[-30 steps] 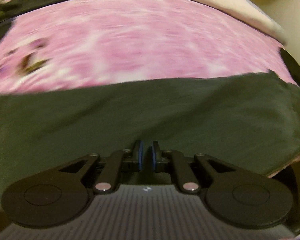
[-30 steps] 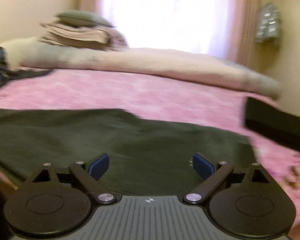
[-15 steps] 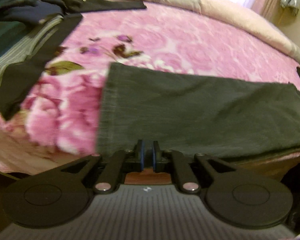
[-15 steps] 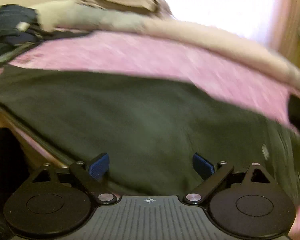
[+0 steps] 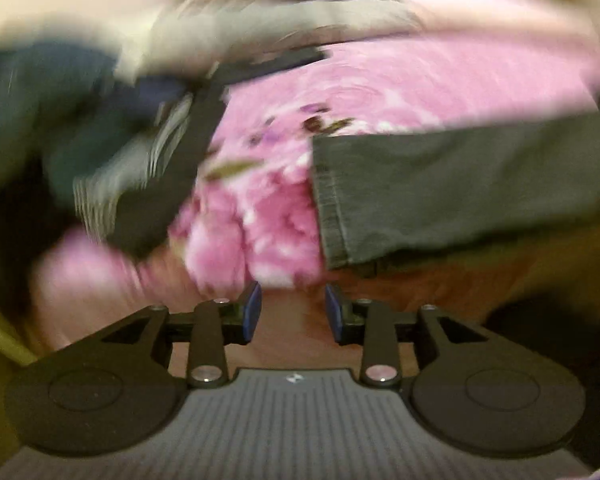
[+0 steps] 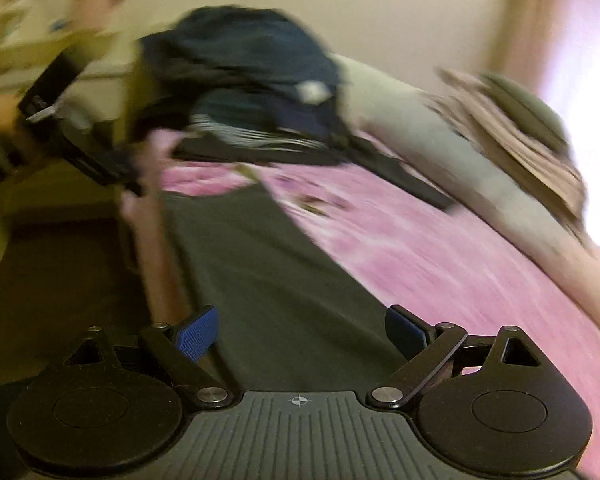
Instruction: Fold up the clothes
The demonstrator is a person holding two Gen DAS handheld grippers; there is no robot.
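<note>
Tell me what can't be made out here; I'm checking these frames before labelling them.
- Clothes pile, left wrist view: motion blur hides which garments.
- Dark trousers: waist end cut off by the right edge.
- Left tongs, right wrist view: blurred, state unclear there.
- Folded stack: blurred.

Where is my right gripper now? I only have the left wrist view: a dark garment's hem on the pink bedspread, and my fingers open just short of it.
Observer: The right gripper hovers over the dark garment, at the end away from that hem.
Operator: Is it holding the cloth?
Observer: No. Its fingers are spread wide with nothing between them, and the cloth lies flat beneath.
Operator: Can you see my left gripper from there?
Observer: Yes. The left gripper shows at the far hem end, just off the edge of the pink bedspread.
</note>
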